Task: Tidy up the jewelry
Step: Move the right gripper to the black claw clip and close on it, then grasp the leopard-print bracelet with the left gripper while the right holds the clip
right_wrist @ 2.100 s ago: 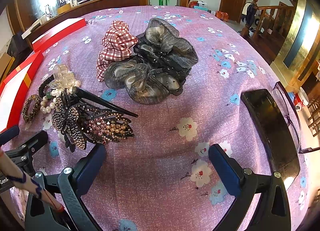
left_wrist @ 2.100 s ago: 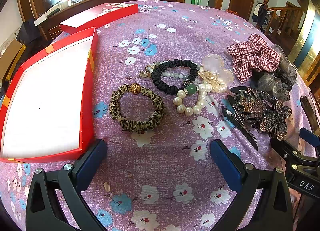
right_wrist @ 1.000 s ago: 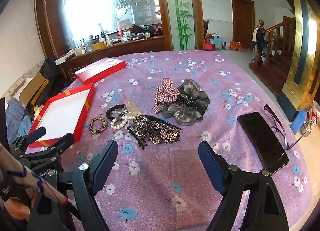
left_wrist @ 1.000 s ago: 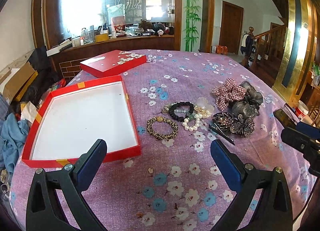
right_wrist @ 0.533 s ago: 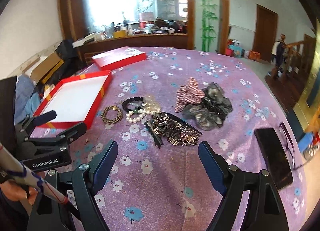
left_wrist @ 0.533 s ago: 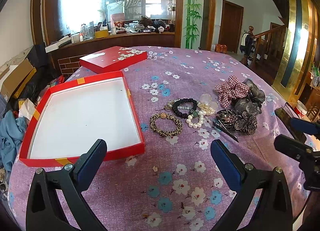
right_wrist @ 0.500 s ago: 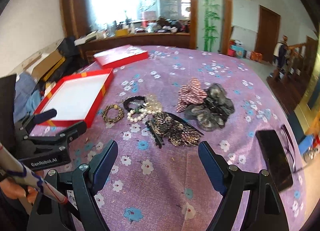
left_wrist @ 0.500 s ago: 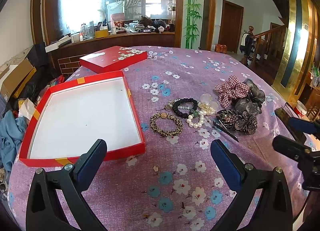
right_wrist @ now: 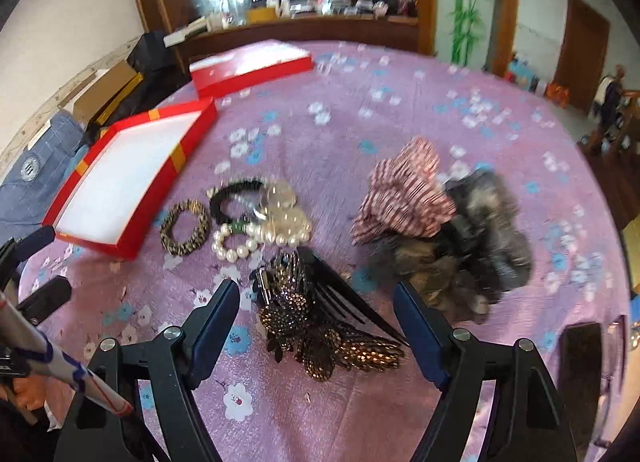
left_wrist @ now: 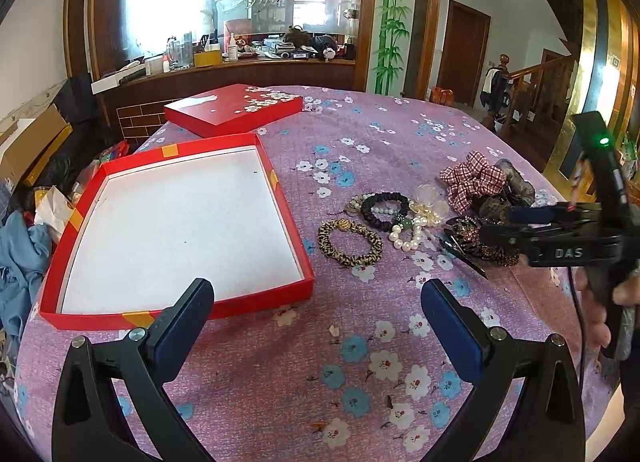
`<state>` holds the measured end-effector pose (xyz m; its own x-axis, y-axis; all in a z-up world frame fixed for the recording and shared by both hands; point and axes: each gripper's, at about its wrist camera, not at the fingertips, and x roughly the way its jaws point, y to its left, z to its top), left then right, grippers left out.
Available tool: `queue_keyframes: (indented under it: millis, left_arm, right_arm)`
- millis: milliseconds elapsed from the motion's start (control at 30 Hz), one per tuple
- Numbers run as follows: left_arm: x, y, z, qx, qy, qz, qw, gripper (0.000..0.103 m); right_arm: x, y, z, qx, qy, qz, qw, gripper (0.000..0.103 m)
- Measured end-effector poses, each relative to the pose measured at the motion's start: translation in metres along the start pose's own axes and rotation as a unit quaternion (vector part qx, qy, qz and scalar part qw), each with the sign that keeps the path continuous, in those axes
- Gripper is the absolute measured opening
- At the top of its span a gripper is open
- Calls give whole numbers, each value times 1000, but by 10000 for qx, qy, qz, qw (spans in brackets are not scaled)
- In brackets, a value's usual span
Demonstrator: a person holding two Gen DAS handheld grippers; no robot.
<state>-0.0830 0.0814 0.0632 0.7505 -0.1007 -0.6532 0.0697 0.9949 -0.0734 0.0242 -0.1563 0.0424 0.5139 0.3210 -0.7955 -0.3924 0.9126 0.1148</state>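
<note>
An open red box (left_wrist: 288,218) with a white floor lies on the purple flowered cloth, also in the right wrist view (right_wrist: 168,170). To its right lie a leopard scrunchie (left_wrist: 349,243), a black scrunchie (left_wrist: 385,206), a pearl bracelet (left_wrist: 406,234), a plaid scrunchie (left_wrist: 472,182) and rhinestone hair clips (right_wrist: 320,326). My left gripper (left_wrist: 316,314) is open and empty, above the cloth near the box's front corner. My right gripper (right_wrist: 316,310) is open and empty, its jaws either side of the hair clips, above them; it shows in the left view (left_wrist: 516,224).
The red box lid (left_wrist: 234,108) lies at the far side of the table. A grey gauze scrunchie pile (right_wrist: 476,246) sits right of the clips. A black phone (right_wrist: 580,362) and glasses lie near the right edge. A wooden counter stands behind.
My right gripper has dropped forward toward the hair clips, which now sit between its jaws. My left gripper has come a little closer to the table. Nothing was picked up.
</note>
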Motion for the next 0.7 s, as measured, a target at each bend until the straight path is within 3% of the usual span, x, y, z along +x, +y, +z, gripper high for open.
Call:
queue_keyframes:
  millis: [100, 267, 333, 600, 667, 700]
  left_arm:
    - [1, 4, -1, -12, 17, -45, 10000, 103]
    - [6, 5, 0, -15, 139, -208, 9997, 103]
    - [9, 5, 1, 24, 258, -381, 9989, 103]
    - [20, 5, 17, 6, 601, -1021, 9930, 102]
    - [26, 0, 25, 144, 675, -1095, 9916, 94]
    - [31, -4, 30, 230, 767, -1102, 9907, 83]
  right_arm:
    - [8, 6, -7, -205, 238, 29, 9995, 70]
    - [16, 12, -16, -399, 409, -18, 9984, 43]
    - [19, 13, -18, -357, 404, 90, 9985, 37]
    - [-24, 14, -29, 439, -319, 375, 9978, 37]
    - [-40, 12, -34, 662, -576, 407, 9953, 37]
    - [-49, 11, -37, 807, -720, 447, 9931, 37]
